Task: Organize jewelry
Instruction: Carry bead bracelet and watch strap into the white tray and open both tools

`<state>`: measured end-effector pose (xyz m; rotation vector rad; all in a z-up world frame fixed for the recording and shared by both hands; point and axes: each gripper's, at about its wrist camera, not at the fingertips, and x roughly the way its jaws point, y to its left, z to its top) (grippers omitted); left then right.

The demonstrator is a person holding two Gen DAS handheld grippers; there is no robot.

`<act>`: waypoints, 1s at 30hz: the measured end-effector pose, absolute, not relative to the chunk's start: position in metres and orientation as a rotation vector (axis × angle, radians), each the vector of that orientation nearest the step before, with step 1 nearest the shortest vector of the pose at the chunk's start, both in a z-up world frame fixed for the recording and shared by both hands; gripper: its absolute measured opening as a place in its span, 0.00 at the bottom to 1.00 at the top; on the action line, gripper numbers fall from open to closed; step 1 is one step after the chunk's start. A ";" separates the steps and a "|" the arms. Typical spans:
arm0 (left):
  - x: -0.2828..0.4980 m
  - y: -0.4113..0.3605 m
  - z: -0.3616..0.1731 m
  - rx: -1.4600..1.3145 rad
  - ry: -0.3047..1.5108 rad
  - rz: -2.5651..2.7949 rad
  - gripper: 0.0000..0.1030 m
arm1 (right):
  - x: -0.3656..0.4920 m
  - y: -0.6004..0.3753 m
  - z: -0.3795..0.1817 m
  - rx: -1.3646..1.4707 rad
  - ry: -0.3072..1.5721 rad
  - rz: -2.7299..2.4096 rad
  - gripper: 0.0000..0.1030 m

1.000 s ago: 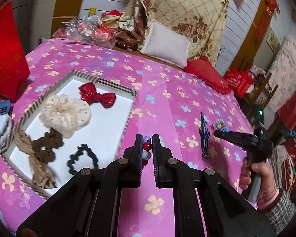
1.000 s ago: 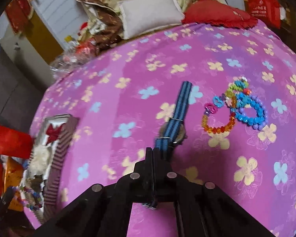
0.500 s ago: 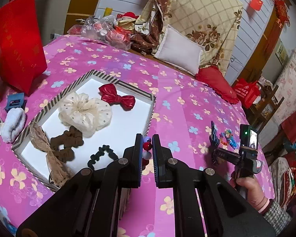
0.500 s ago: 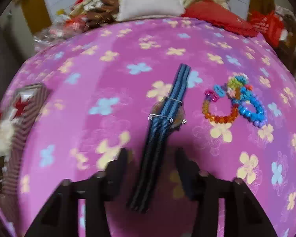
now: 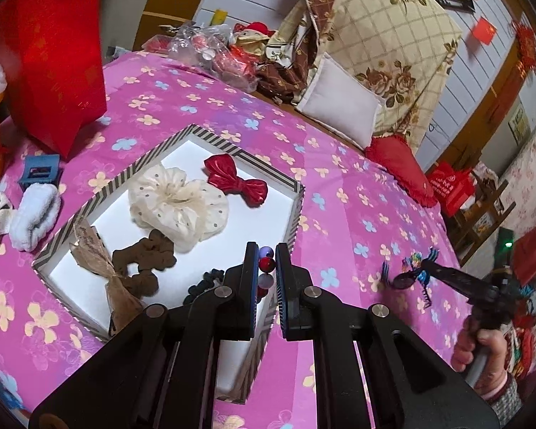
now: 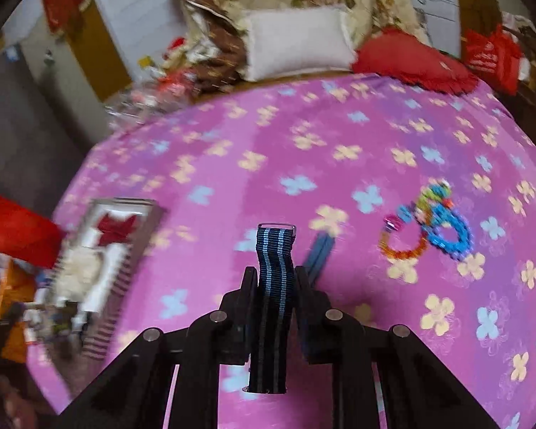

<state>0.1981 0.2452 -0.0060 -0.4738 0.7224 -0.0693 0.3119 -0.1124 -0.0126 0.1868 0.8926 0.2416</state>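
- The left gripper (image 5: pixel 267 268) is clamped on a bead string (image 5: pixel 265 264): purple, red and pale beads sit stacked in the narrow gap between its jaws, near the tips.
- It hangs over the near right corner of the striped tray (image 5: pixel 296 211), which holds a red bow (image 5: pixel 236 181), a cream scrunchie (image 5: pixel 178 203), a brown scrunchie (image 5: pixel 143 262), a tan bow (image 5: pixel 100 268) and a black tie (image 5: pixel 202 284).
- The right gripper (image 6: pixel 275 275) is closed on a blue striped strap (image 6: pixel 273 286); the strap runs upright between the jaws, its buckle end poking past the tips and its other end hanging below.
- Bead bracelets (image 6: pixel 428 225) lie on the pink cloth (image 6: pixel 339 136), right of the strap and well apart from the tray.
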 end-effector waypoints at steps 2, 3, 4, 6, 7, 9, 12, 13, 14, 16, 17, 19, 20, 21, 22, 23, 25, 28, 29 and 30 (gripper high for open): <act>0.198 0.249 -0.005 -0.487 0.723 -0.071 0.08 | 0.304 -0.097 0.004 0.170 0.870 0.281 0.18; 0.198 0.251 -0.004 -0.487 0.721 -0.067 0.08 | 0.301 -0.088 0.012 0.161 0.861 0.303 0.18; 0.200 0.252 -0.002 -0.479 0.717 -0.056 0.08 | 0.298 -0.079 0.019 0.156 0.856 0.327 0.18; 0.204 0.255 0.002 -0.470 0.713 -0.043 0.08 | 0.296 -0.058 0.035 0.150 0.850 0.380 0.18; 0.209 0.257 0.003 -0.475 0.716 -0.042 0.08 | 0.296 -0.049 0.040 0.148 0.849 0.400 0.18; 0.219 0.264 0.004 -0.501 0.723 -0.047 0.08 | 0.297 -0.024 0.051 0.135 0.852 0.447 0.18; 0.231 0.272 -0.002 -0.523 0.745 -0.042 0.08 | 0.300 0.015 0.060 0.096 0.853 0.495 0.18; 0.234 0.275 -0.006 -0.523 0.755 -0.032 0.08 | 0.301 0.027 0.060 0.080 0.852 0.507 0.18; 0.235 0.277 -0.009 -0.526 0.764 -0.024 0.08 | 0.303 0.038 0.060 0.066 0.854 0.517 0.18; 0.239 0.283 -0.020 -0.533 0.798 0.003 0.08 | 0.308 0.062 0.057 0.043 0.866 0.539 0.18; 0.239 0.284 -0.023 -0.530 0.806 0.012 0.08 | 0.310 0.073 0.055 0.036 0.871 0.546 0.18; 0.240 0.285 -0.030 -0.504 0.830 0.047 0.08 | 0.316 0.091 0.053 0.031 0.870 0.555 0.18; 0.240 0.285 -0.034 -0.485 0.840 0.062 0.08 | 0.319 0.097 0.054 0.034 0.867 0.560 0.18; 0.240 0.285 -0.037 -0.475 0.849 0.072 0.08 | 0.324 0.105 0.056 0.039 0.863 0.569 0.18; 0.241 0.285 -0.043 -0.466 0.871 0.081 0.08 | 0.326 0.110 0.058 0.041 0.860 0.574 0.18; 0.242 0.285 -0.048 -0.470 0.887 0.079 0.08 | 0.329 0.115 0.060 0.045 0.856 0.577 0.18; 0.244 0.285 -0.057 -0.478 0.922 0.081 0.08 | 0.333 0.122 0.064 0.051 0.843 0.580 0.18; 0.250 0.286 -0.071 -0.480 0.980 0.093 0.08 | 0.338 0.132 0.068 0.053 0.828 0.577 0.18; 0.251 0.286 -0.073 -0.483 0.992 0.095 0.08 | 0.339 0.135 0.065 0.046 0.833 0.574 0.18; 0.252 0.286 -0.077 -0.486 1.006 0.100 0.08 | 0.340 0.141 0.057 0.024 0.845 0.567 0.18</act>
